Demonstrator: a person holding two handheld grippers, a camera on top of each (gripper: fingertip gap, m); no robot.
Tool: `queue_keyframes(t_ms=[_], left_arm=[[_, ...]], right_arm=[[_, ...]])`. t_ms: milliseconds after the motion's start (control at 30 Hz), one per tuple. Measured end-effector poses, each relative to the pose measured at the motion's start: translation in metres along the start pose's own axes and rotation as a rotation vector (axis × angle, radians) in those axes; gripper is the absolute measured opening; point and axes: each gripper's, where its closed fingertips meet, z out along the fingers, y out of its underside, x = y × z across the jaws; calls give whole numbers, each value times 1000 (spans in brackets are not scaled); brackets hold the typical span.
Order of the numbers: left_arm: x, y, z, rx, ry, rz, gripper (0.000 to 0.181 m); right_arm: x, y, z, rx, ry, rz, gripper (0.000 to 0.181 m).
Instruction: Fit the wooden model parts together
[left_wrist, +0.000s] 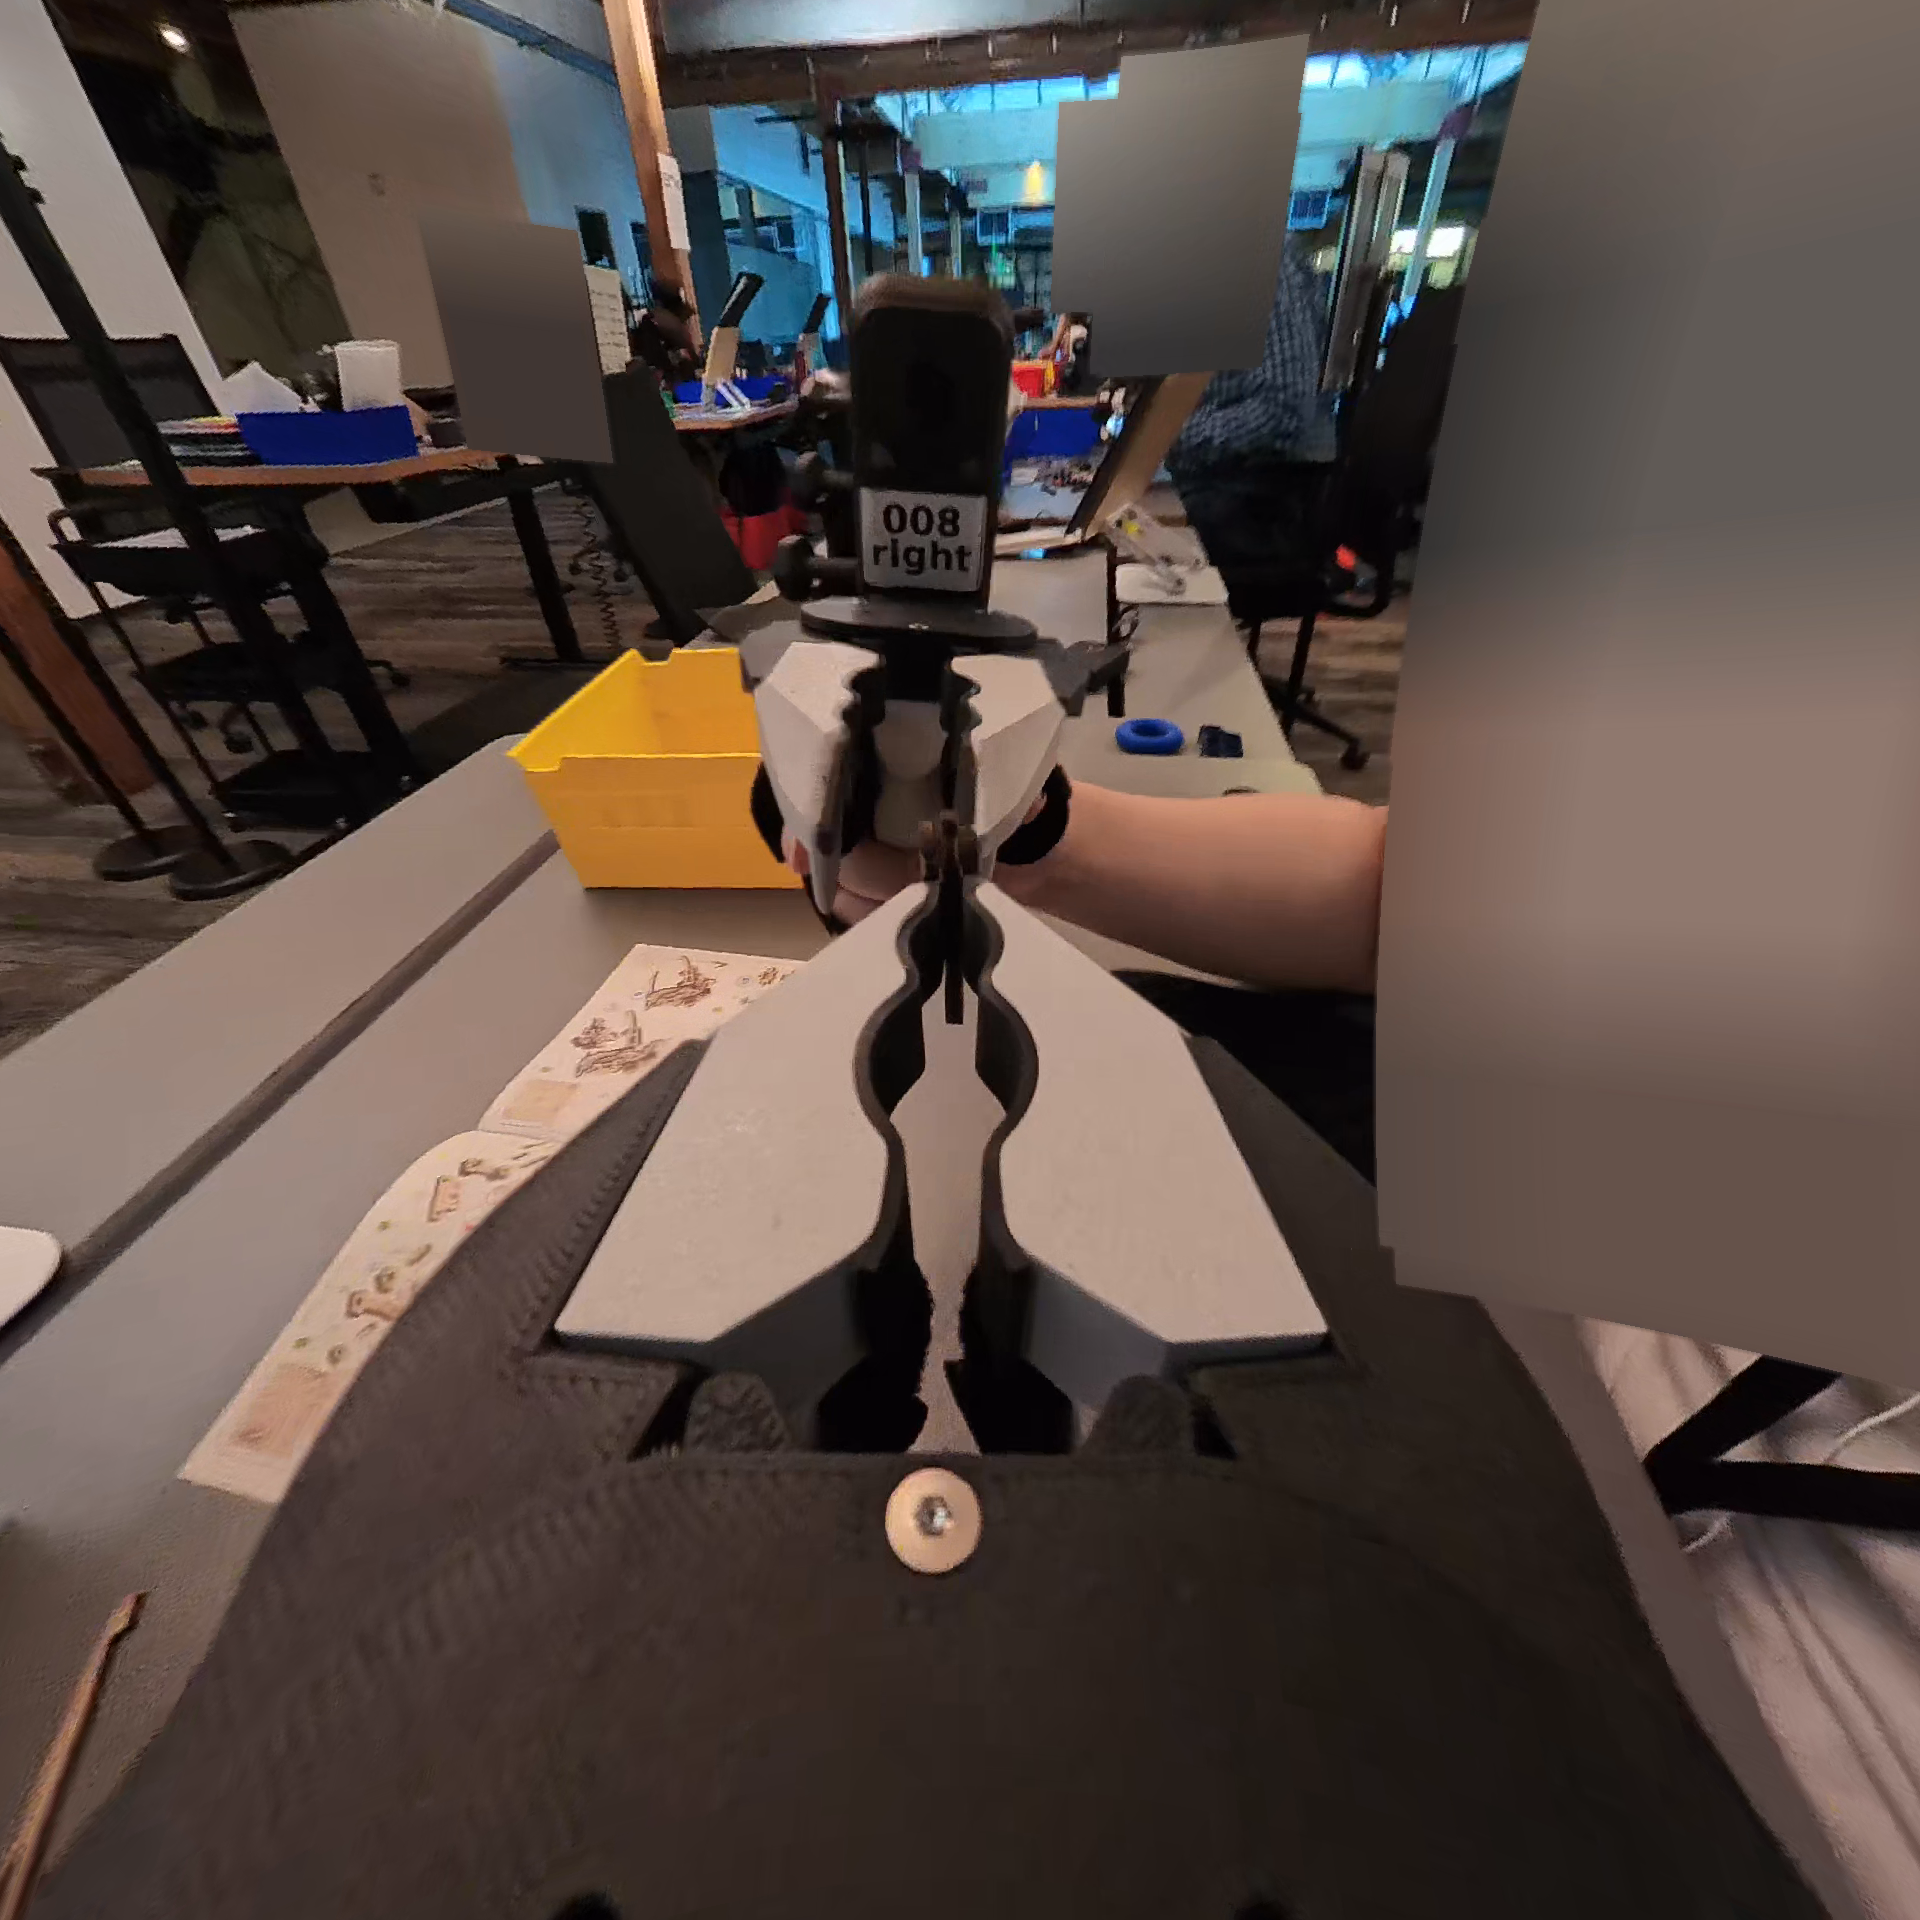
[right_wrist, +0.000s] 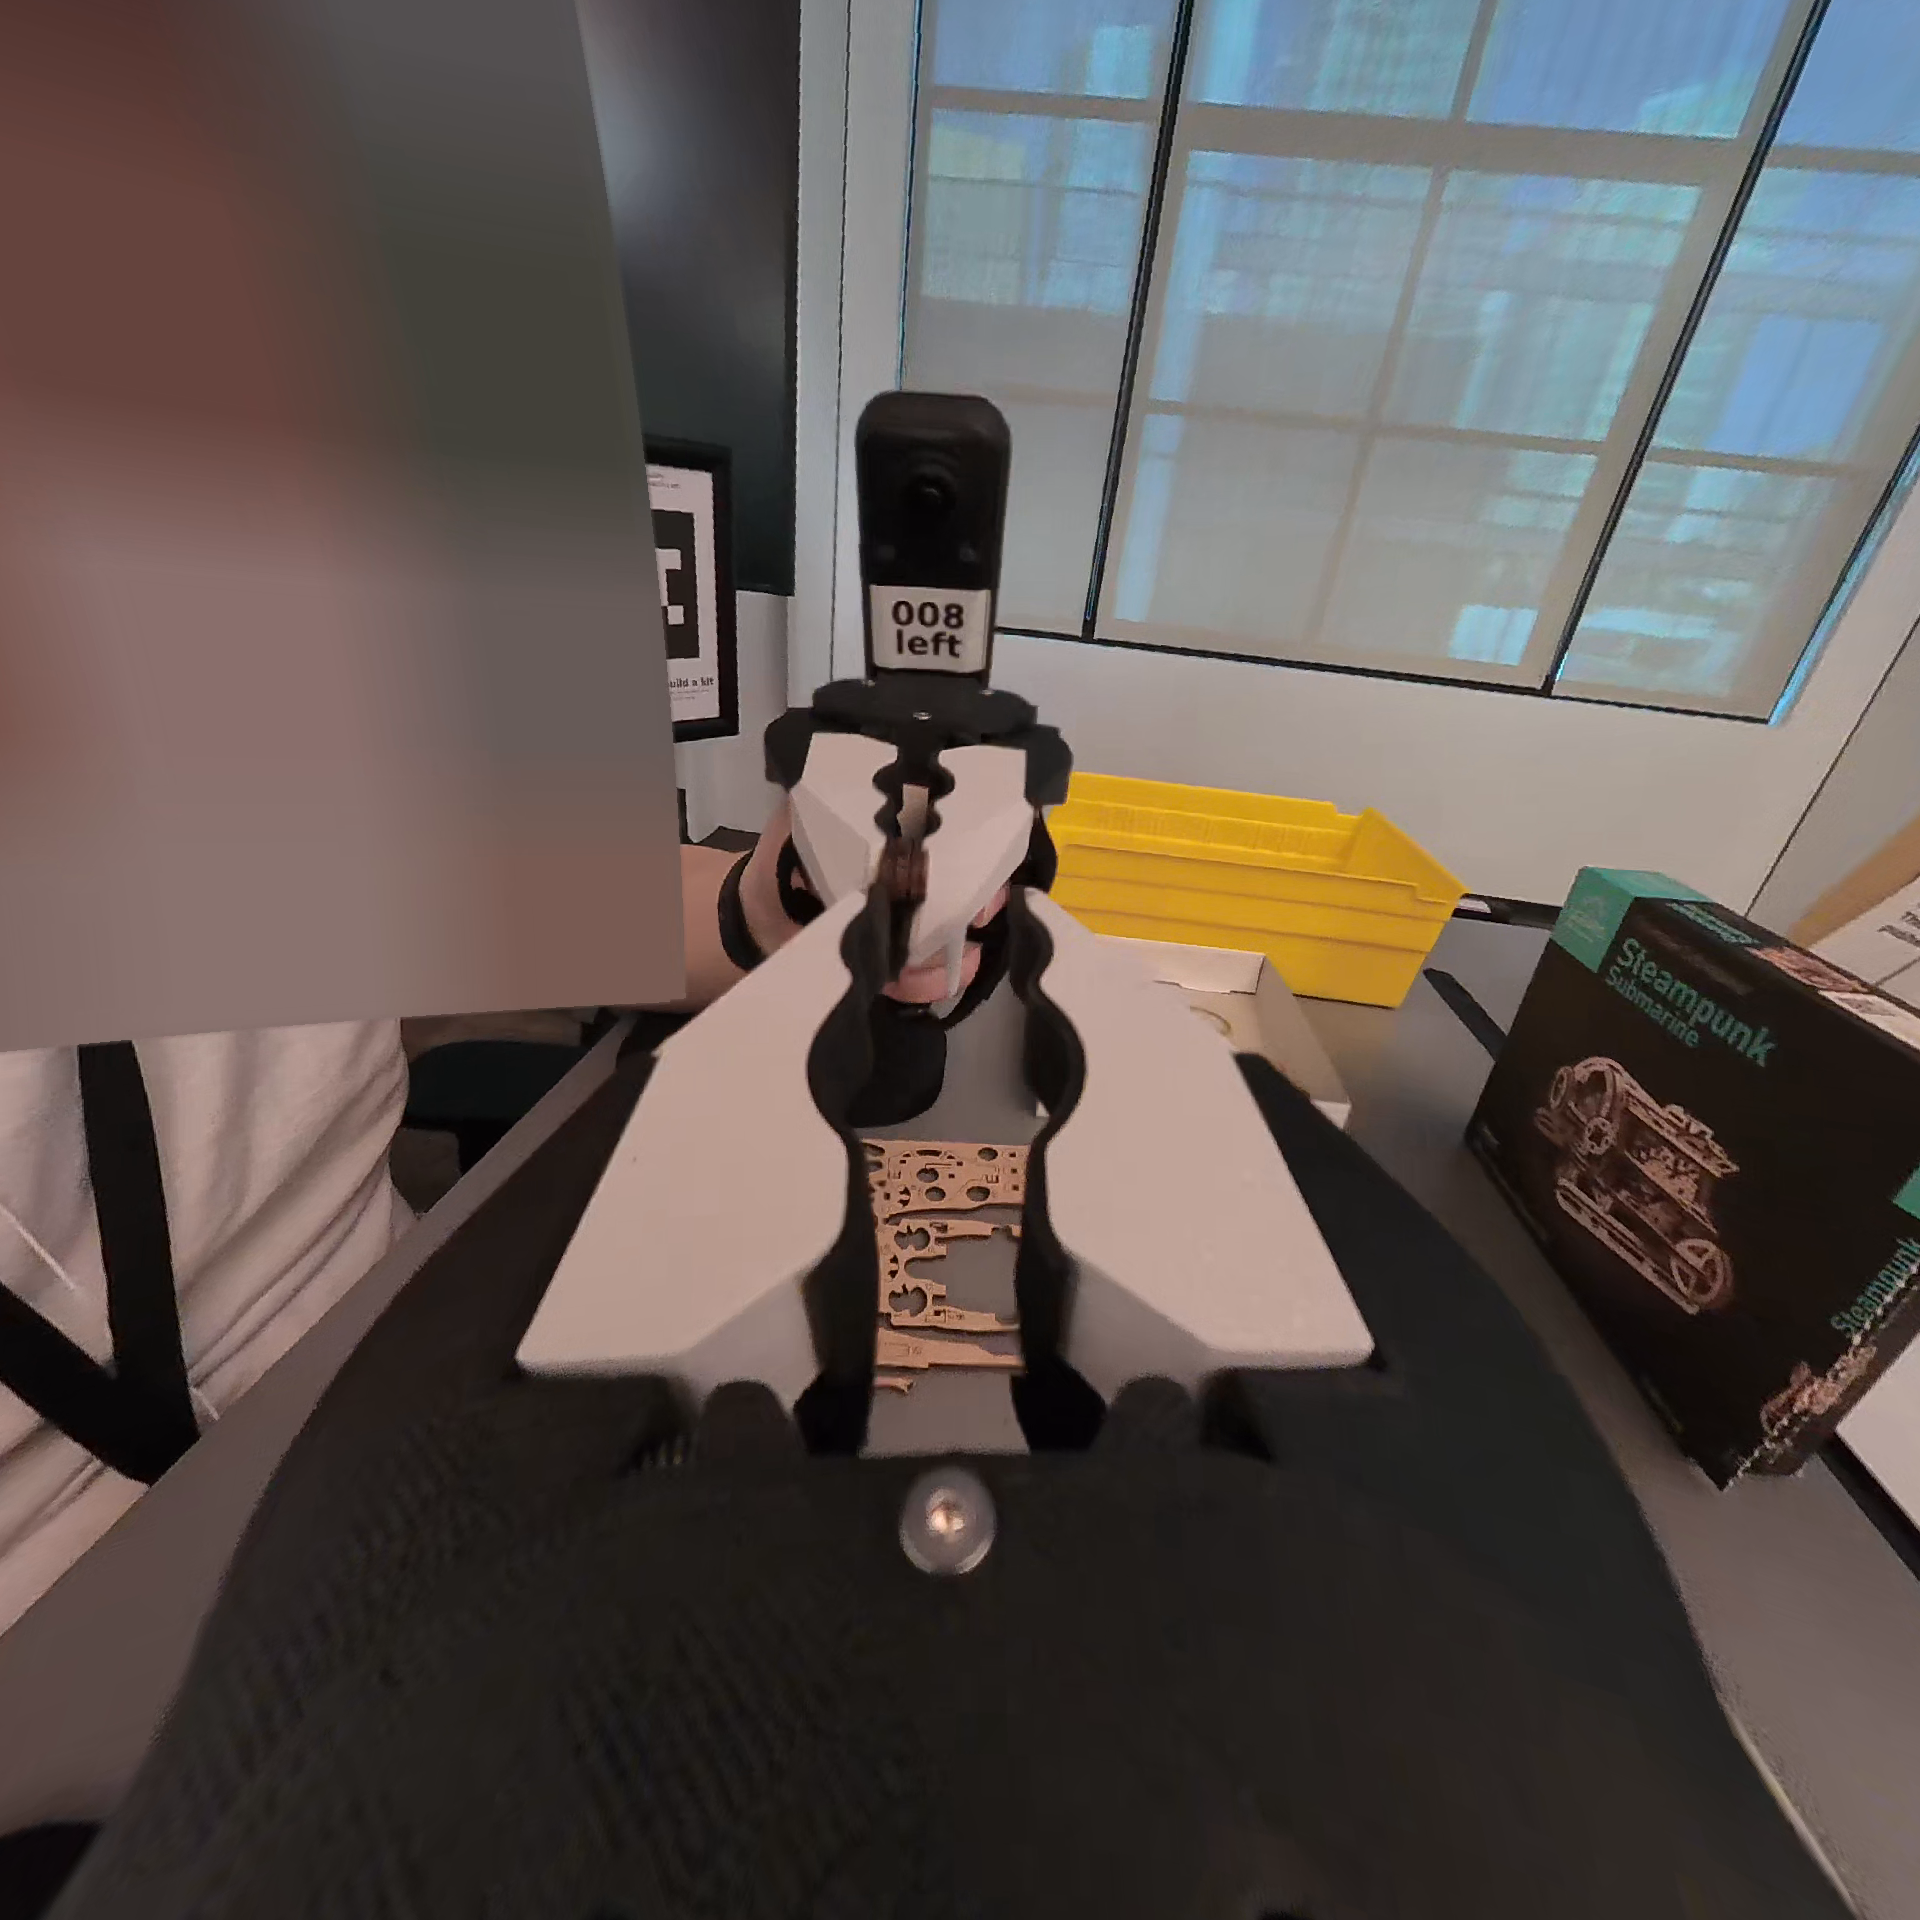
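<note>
Left tongs (left_wrist: 951, 935) and right tongs (right_wrist: 883, 935) meet tip to tip above the grey bench (left_wrist: 312, 997), each clenched on a small dark wooden model part (left_wrist: 948, 883); yellow plastic bin (left_wrist: 649, 779) at 10 o'clock.

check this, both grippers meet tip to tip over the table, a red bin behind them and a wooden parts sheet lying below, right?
Not quite: the bin is yellow, not red, as both wrist views show. The left gripper and right gripper do meet tip to tip, and the wooden parts sheet lies below.
</note>
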Motion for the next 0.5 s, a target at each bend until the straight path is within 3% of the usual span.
queue_keyframes(t_ms=[433, 500], left_arm=[[-10, 4, 0, 18, 6, -145, 0], [-19, 5, -2, 18, -46, -143, 9]], right_arm=[[2, 7, 7, -41, -35, 196, 8], [5, 7, 6, -39, -23, 213, 7]])
